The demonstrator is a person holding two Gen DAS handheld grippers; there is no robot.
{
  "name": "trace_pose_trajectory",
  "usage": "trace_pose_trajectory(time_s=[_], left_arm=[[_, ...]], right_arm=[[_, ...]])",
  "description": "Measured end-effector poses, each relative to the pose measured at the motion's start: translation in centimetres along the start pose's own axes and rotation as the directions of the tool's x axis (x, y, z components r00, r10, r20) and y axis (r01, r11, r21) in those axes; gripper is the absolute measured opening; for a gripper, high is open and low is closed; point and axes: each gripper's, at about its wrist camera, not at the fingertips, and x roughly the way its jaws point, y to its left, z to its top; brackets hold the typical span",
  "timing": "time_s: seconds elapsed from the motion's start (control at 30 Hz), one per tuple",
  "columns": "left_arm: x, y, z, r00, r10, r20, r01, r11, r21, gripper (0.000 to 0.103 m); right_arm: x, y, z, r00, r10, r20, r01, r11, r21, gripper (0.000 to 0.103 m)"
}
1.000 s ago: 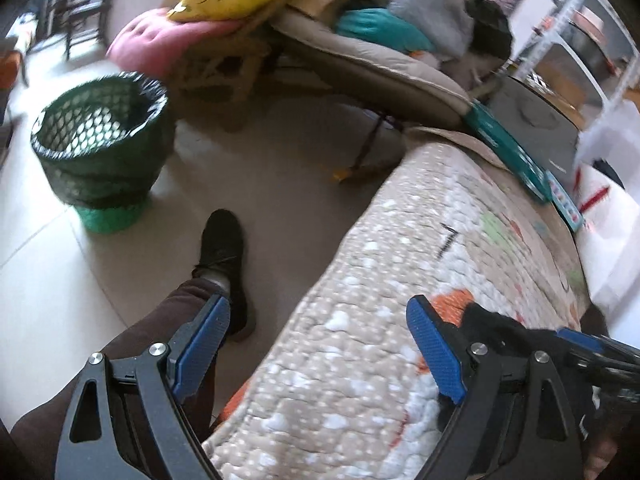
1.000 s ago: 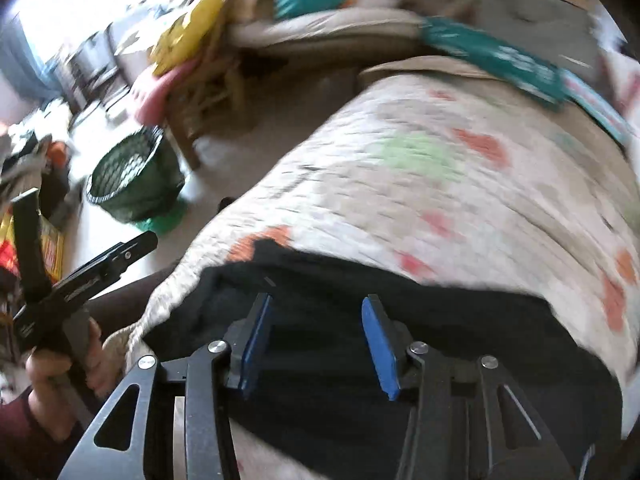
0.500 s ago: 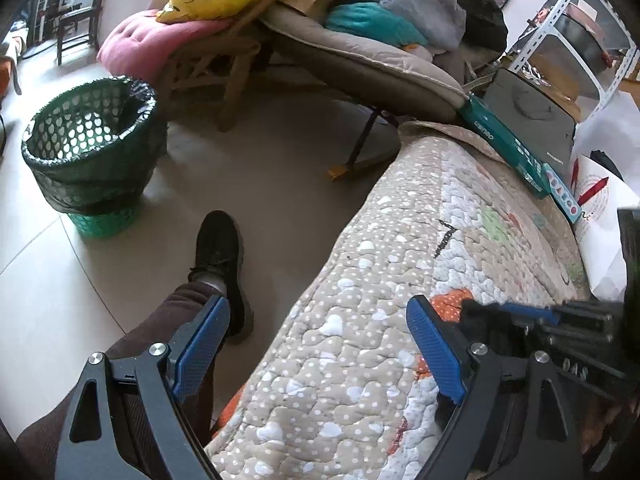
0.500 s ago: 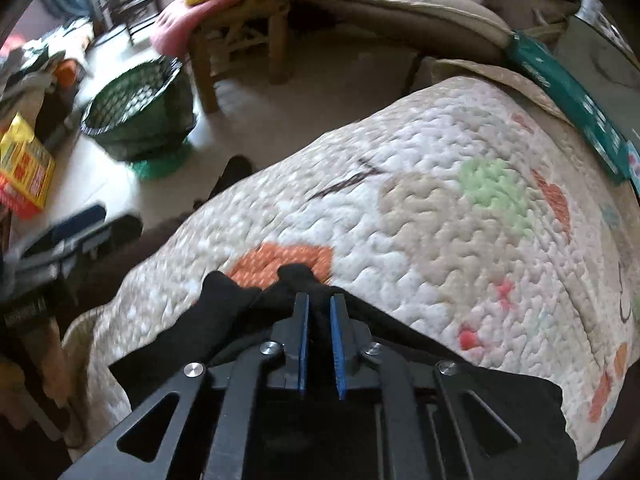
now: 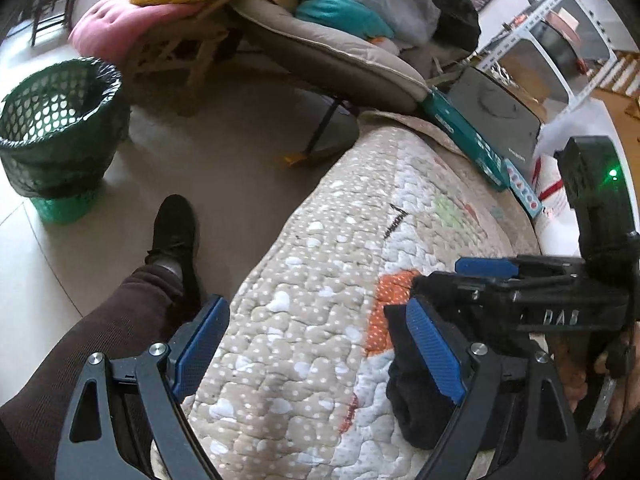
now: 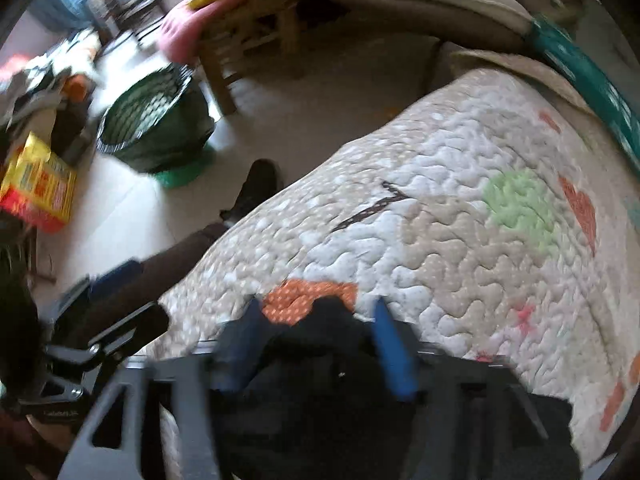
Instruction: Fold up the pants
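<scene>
- The left gripper (image 5: 316,354) is held wide open above the quilt (image 5: 304,320), gripping nothing.
- The right gripper (image 6: 320,344) is spread open over the pants (image 6: 340,420).
- The pants lie bunched on the quilt; their long axis cannot be told.

Open quilt (image 6: 460,240) beyond pants (image 6: 328,360)

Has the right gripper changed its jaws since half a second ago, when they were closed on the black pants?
Yes. The right gripper has opened: its blue fingers now stand wide apart over the black pants, near the quilt's orange patch.
</scene>
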Motion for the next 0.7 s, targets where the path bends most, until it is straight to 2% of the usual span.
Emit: trace_pose_trajectory(time_s=[0.07, 0.1, 0.13, 0.17, 0.33, 0.4, 0.43, 0.47, 0.57, 0.7], left_arm=[[0.1, 0.1, 0.0, 1.0, 0.013, -0.003, -0.013, 1.0, -0.002, 0.09], [0.2, 0.3, 0.0, 1.0, 0.019, -0.005, -0.019, 1.0, -0.007, 0.09], [0.3, 0.5, 0.1, 1.0, 0.022, -0.01, -0.022, 1.0, -0.018, 0.09], [0.4, 0.8, 0.2, 1.0, 0.021, -0.014, -0.021, 0.999, -0.028, 0.089], [0.5, 1.0, 0.1, 0.999, 0.028, -0.02, -0.029, 0.999, -0.031, 0.09], [0.4, 0.7, 0.1, 0.999, 0.03, -0.015, -0.03, 0.999, -0.018, 0.09], [0.4, 0.6, 0.1, 0.999, 0.03, -0.014, -0.03, 0.999, -0.014, 0.09], [0.4, 0.6, 0.1, 1.0, 0.028, -0.015, -0.028, 1.0, -0.012, 0.09], [0.4, 0.8, 0.1, 1.0, 0.019, -0.02, -0.019, 0.999, -0.025, 0.09], [0.4, 1.0, 0.2, 1.0, -0.004, -0.017, 0.003, 0.999, -0.038, 0.09]], right_arm=[[0.1, 1.0, -0.4, 0.999, -0.053, -0.006, 0.052, 0.995, -0.081, 0.065], [0.2, 1.6, -0.7, 0.997, -0.076, -0.006, 0.074, 0.99, -0.12, 0.058], [0.4, 2.2, -1.1, 0.997, -0.081, -0.014, 0.078, 0.985, -0.157, 0.031], [0.6, 2.5, -1.4, 0.997, -0.077, -0.028, 0.071, 0.982, -0.174, 0.018], [1.5, 4.0, -2.2, 0.987, -0.158, -0.02, 0.145, 0.945, -0.294, 0.018], [1.5, 3.7, -2.0, 0.988, -0.156, -0.022, 0.143, 0.947, -0.288, 0.018], [1.7, 3.6, -2.0, 0.988, -0.147, -0.036, 0.131, 0.95, -0.284, 0.014], [1.9, 3.6, -1.9, 0.991, -0.126, -0.054, 0.106, 0.955, -0.277, 0.0], [1.7, 3.9, -1.7, 0.99, -0.13, -0.056, 0.11, 0.954, -0.278, 0.0], [0.6, 2.1, 0.1, 0.986, -0.164, 0.016, 0.164, 0.971, -0.174, 0.0]])
